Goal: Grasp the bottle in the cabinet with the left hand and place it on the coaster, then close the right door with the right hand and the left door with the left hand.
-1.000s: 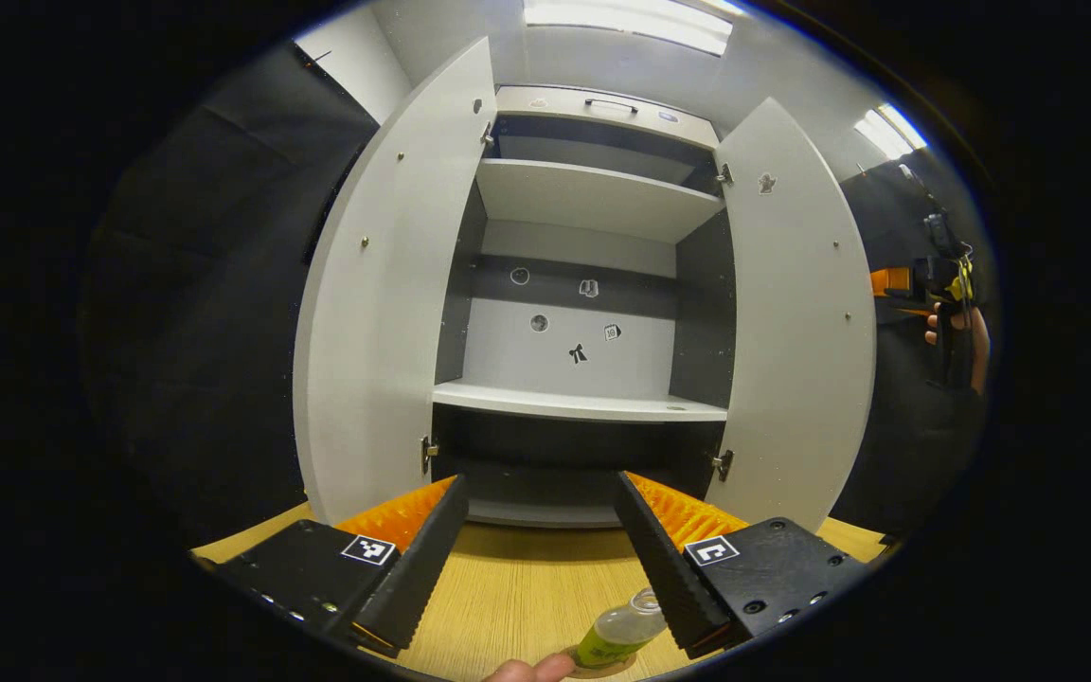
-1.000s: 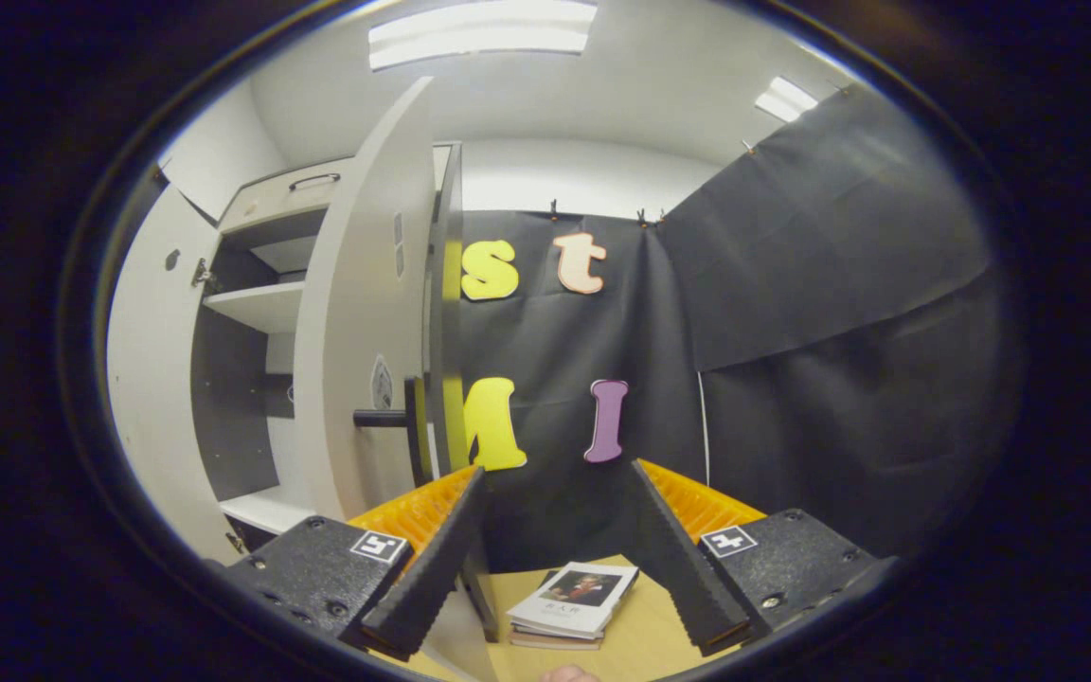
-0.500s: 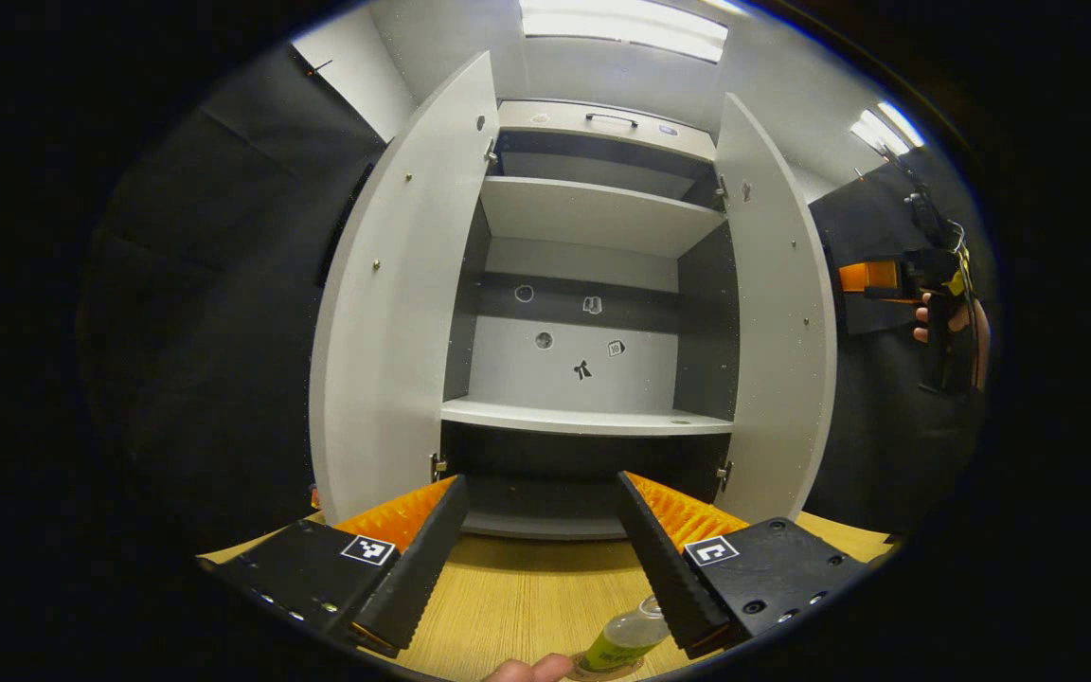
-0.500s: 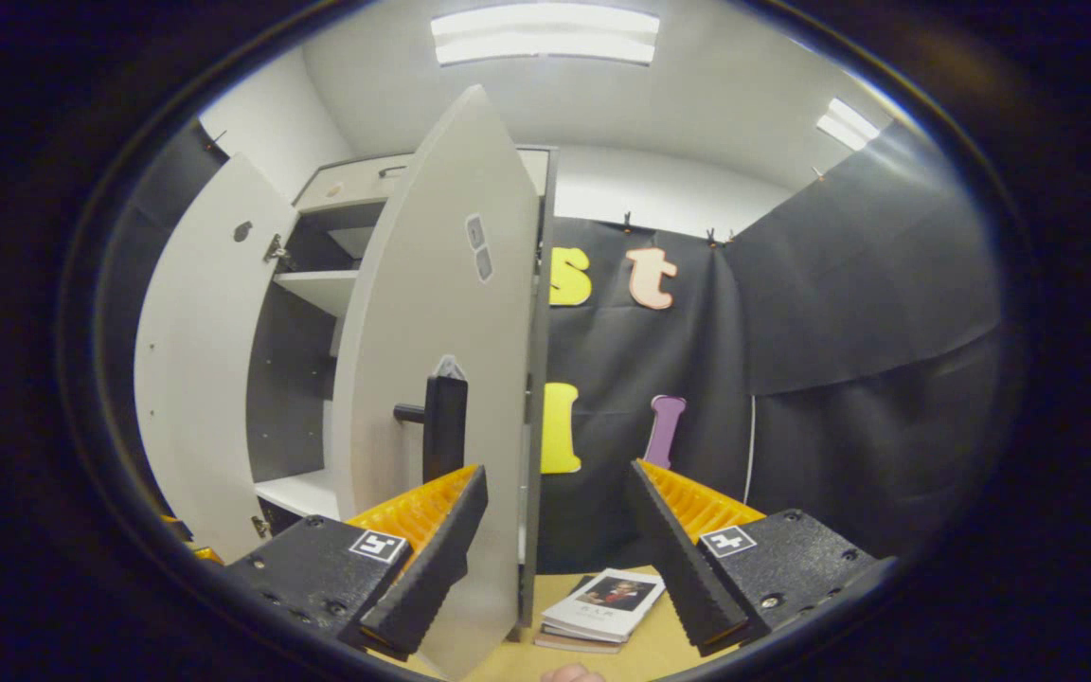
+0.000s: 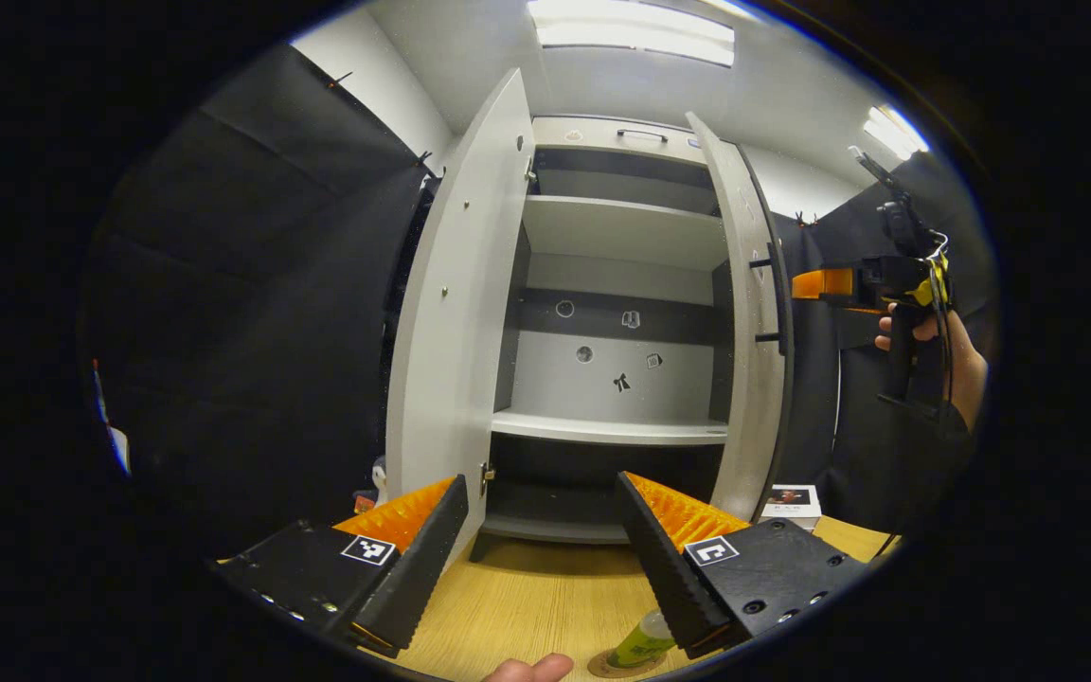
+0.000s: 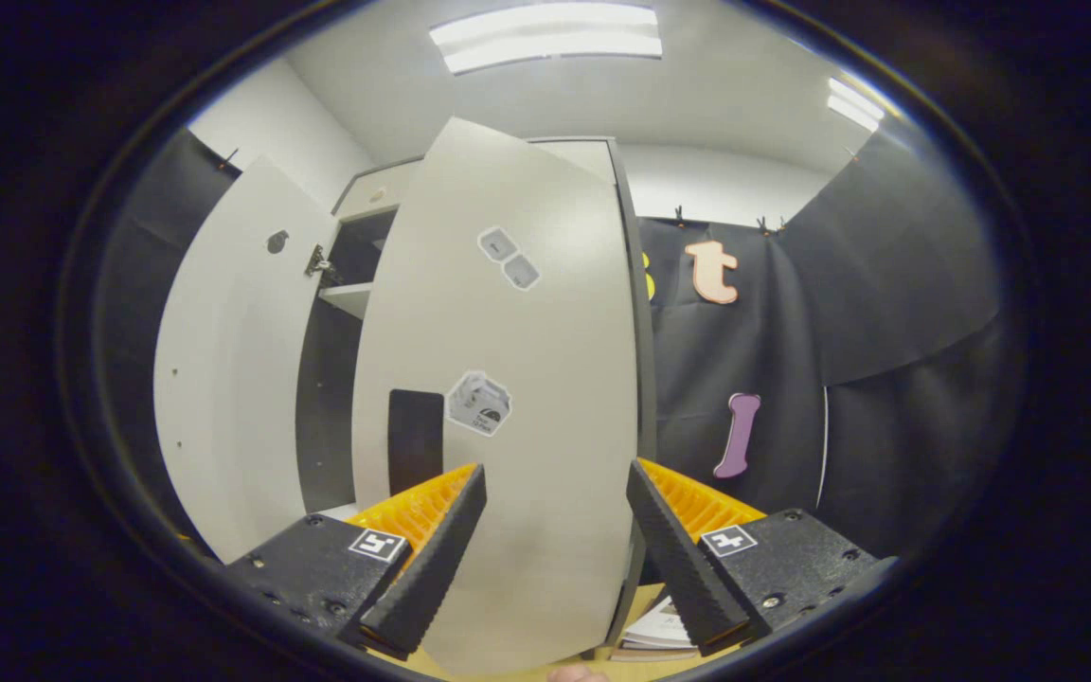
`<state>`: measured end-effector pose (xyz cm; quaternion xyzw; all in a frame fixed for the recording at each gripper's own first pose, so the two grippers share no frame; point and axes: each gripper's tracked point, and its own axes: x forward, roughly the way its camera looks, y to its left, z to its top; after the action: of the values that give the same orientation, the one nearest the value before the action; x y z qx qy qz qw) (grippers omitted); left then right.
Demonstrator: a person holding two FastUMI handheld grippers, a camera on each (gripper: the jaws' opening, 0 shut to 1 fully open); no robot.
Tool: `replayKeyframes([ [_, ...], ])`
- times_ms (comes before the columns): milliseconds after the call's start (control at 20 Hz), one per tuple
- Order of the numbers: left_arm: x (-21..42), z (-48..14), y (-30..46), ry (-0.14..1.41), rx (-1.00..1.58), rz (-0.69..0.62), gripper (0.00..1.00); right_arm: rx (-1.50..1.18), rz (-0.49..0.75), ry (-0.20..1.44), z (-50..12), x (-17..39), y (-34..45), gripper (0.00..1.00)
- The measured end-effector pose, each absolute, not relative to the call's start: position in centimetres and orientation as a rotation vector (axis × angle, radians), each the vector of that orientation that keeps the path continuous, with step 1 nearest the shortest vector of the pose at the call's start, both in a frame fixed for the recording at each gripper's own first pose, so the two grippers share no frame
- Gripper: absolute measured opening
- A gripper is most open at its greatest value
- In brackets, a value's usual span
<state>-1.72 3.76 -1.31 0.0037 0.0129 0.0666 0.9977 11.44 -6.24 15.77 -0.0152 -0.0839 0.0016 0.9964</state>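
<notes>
On the counter (image 5: 527, 597), the bottle (image 5: 642, 642) stands on its coaster (image 5: 614, 667) while both tongs, left (image 5: 540, 554) and right (image 6: 555, 549), gape wide, empty.

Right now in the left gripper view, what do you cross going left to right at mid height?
Black cloth wall → left door → open cabinet inside with shelf → right door → right gripper held by a hand.
</notes>
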Motion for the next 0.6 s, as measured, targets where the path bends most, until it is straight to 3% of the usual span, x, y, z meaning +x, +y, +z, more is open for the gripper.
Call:
replayKeyframes([
  [100,-2.1,-1.1,3.9,0.023,0.011,0.142,0.9,-0.033,0.003,-0.173,16.1,11.1,-6.5,0.98],
  [200,-2.1,-1.0,3.9,0.024,0.012,0.14,0.95,-0.049,-0.01,-0.158,15.7,10.4,-7.3,0.98],
  [600,-0.6,-0.2,1.9,0.037,-0.011,0.052,0.95,-0.059,-0.095,-0.163,12.2,3.8,-9.3,0.98],
])
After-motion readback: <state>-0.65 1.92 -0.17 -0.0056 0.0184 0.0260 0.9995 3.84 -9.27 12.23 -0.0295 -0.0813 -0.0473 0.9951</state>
